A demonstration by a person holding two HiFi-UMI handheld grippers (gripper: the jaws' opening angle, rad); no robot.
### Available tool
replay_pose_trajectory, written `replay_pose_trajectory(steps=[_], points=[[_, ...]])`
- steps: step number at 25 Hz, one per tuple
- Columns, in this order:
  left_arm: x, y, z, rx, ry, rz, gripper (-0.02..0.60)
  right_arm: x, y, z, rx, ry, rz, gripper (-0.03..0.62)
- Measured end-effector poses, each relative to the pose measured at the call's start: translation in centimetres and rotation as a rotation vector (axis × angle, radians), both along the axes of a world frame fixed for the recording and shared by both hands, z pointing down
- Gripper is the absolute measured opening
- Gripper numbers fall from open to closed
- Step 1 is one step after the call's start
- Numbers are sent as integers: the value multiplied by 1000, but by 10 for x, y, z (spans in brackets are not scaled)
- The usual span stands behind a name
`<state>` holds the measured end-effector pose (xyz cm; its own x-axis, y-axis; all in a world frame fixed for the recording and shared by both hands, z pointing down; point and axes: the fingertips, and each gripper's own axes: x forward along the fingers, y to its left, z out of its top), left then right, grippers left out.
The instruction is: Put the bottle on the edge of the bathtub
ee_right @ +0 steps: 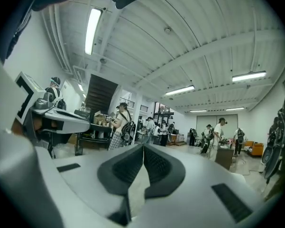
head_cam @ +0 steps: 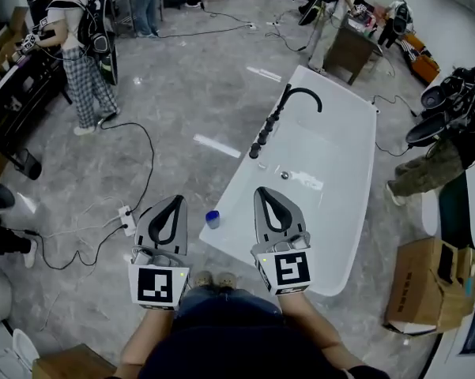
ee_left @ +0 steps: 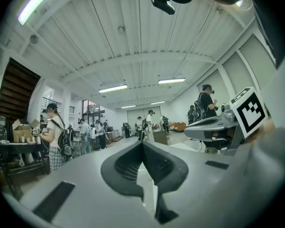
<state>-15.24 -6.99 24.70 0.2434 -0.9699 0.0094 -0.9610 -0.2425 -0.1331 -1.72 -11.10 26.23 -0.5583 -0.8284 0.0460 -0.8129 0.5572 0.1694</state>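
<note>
Blue-capped and pale-bodied, the small plastic bottle [head_cam: 212, 219] stands upright right at the near left side of the long white bathtub [head_cam: 356, 212]. From the head view I cannot tell whether it rests on the tub's rim or on the grey stone floor [head_cam: 182, 109] just beside it.

It looks light and stiff, probably smooth and a little slippery, and narrow enough to tip if nudged. I judge the best hold to be across the body below the cap, with both pads square to the sides and gentle pressure.

My left claw [head_cam: 174, 204] hangs just to the left of the bottle, clenched tight on nothing. Its own view shows the dark pads [ee_left: 142, 144] meeting with only the room beyond. My right claw [head_cam: 265, 196] hovers over the tub's near end, also closed and empty, its pads [ee_right: 143, 146] pressed together.

Farther along the tub's left rim rises a curved black metal faucet [head_cam: 288, 109]. Other people stand well apart across the room.
</note>
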Motion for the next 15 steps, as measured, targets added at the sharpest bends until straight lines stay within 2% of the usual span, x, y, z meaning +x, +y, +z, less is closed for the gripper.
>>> replay_pose_trajectory(steps=[3, 7, 15], points=[[-1, 5, -2, -11, 18, 4, 23, -3, 5, -16, 23, -4, -7, 28], [1, 2, 4, -22, 7, -6, 23, 4, 4, -12, 9, -16, 7, 28], [-7, 1, 0, 13, 16, 1, 23, -1, 7, -11, 21, -7, 8, 28]])
